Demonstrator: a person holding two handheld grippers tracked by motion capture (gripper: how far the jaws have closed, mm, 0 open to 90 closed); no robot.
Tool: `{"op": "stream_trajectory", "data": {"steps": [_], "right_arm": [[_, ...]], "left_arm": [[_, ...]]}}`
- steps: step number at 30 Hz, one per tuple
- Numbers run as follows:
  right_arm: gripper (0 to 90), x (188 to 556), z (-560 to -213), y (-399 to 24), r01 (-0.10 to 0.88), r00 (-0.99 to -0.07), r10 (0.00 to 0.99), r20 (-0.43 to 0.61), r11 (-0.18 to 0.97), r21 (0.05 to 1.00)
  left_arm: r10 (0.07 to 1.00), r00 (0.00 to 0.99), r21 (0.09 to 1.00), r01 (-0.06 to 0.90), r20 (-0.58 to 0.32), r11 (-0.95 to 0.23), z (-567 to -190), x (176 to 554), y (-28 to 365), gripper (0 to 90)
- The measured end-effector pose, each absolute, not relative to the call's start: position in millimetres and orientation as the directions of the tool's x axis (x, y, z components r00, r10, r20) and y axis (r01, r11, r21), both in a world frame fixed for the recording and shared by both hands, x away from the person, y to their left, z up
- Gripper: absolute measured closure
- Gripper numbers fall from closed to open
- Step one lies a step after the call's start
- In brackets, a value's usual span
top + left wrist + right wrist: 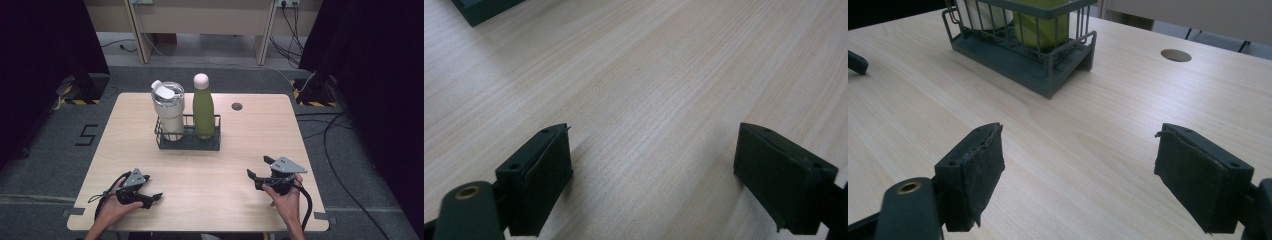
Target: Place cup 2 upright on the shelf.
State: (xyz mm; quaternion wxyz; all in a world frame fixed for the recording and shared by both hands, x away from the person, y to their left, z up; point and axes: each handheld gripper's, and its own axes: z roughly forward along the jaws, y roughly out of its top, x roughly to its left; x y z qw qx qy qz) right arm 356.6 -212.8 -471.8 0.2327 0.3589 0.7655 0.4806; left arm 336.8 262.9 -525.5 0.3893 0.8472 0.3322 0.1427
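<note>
On the table [210,170]: a wire basket [188,134] stands far from both tongs.
Basket: holds a white cup [168,110] and a green bottle [203,106], side by side.
Left gripper [150,198]: wide, holding nothing.
Right gripper [257,169]: wide, holding nothing.

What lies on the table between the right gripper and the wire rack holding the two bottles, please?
Nothing: in the right gripper view, bare wooden table runs from the right gripper, jaws apart and empty, up to the wire rack.

My high camera looks down on the whole bench [210,165] from far up. My two gripper cameras sit low, close to the wood. The right one and the high one both see the basket [1048,75].
</note>
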Motion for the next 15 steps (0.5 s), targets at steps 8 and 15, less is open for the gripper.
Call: {"op": "stream_trajectory", "data": {"steps": [8, 15], "right_arm": [[19.1, 352, -481, -216, 0.356, -0.638, 0.77, 0.008, 0.286, 0.89], [19.0, 347, -486, -221, 0.371, -0.635, 0.772, 0.026, 0.276, 0.887]], "left_arm": [[0.673, 0.739, 0.755, 0.452, -0.018, -0.476, -526, 337, 263, 14.5], [0.673, 0.739, 0.754, 0.452, -0.018, -0.477, -525, 337, 263, 14.5]]}}
